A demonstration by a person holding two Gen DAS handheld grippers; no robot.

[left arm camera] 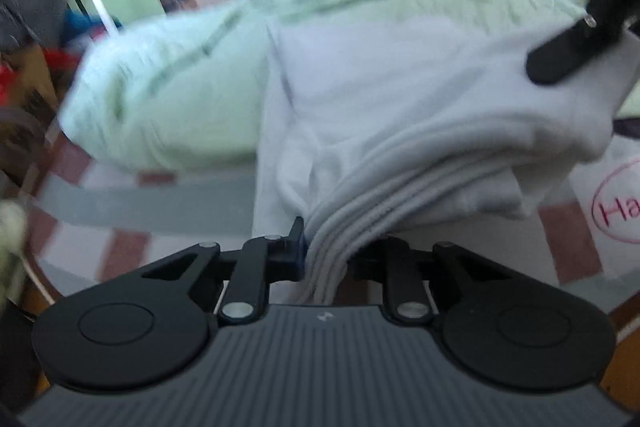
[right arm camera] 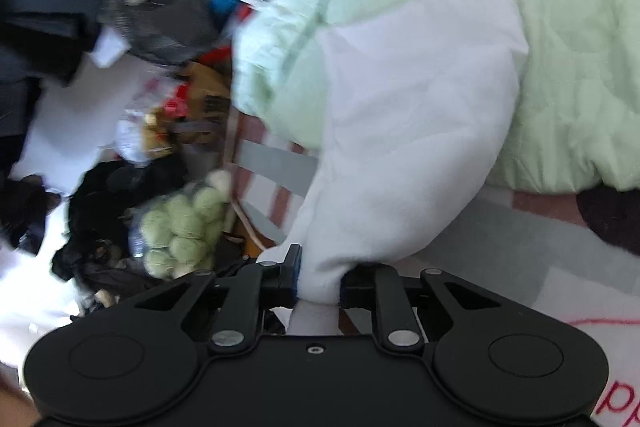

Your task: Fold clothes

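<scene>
With my left gripper [left arm camera: 326, 251] clamped on the bunched folds of the white garment [left arm camera: 400, 99] at frame centre and my right gripper [right arm camera: 320, 279] pinching another edge, its soft, light, floppy cloth is best held at the corners.

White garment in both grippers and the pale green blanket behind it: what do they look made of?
White garment: soft matte knit, probably cotton jersey or fleece; it bunches into rounded ridges at the left gripper. Pale green blanket: crinkled matte fabric, possibly quilted; blur leaves the weave open.
</scene>
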